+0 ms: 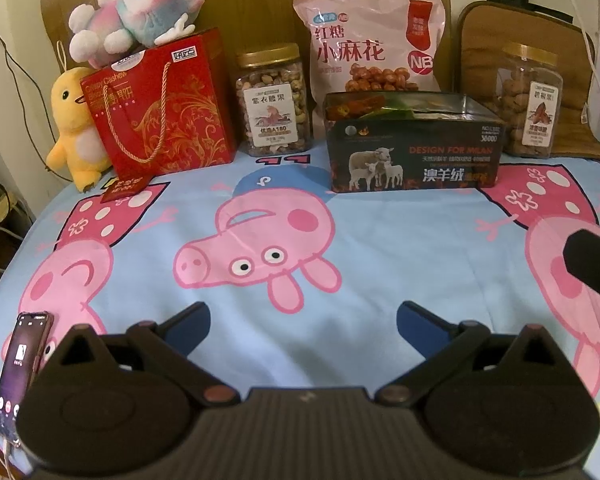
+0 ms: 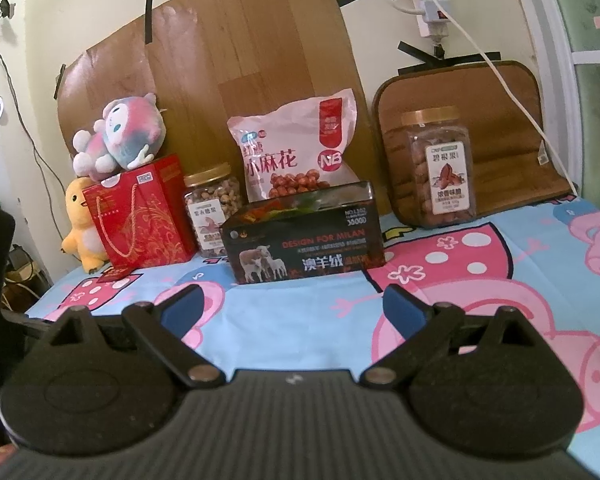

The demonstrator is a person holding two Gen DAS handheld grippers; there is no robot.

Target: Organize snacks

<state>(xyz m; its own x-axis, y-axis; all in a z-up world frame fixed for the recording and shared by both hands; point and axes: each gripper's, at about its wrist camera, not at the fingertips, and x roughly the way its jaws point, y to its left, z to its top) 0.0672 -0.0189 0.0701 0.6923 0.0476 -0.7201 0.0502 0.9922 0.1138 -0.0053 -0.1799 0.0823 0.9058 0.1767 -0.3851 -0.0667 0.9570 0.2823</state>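
Starting from here, neither tool has anything in it: the left tool and the right tool both stand spread wide, empty, above the cartoon-pig cloth of the counter, well back from the snacks.

The snacks sit in a row along the back. The dark open box stands nearest, a little right of centre, with some wrapped packets already showing in its open top. Leaning up behind it is the pink twist-snack bag. Just left of the box stands the cashew jar, and beside that the red gift bag with a plush toy on top. The pecan jar stands apart on the far right, against a brown cushion.

My judgement is that the box is the collecting place and a first pick is still to be made. The 2 jars look rigid and smooth, so take 1 low on its flat sides, with the tool square to it and the pads level, and lift straight up to avoid tipping. The pecan jar suits the right tool, the cashew jar the left. The pink bag is soft and propped; pinch its top seam, not its middle, or it may slump over the box. Mind the phone at the left edge.
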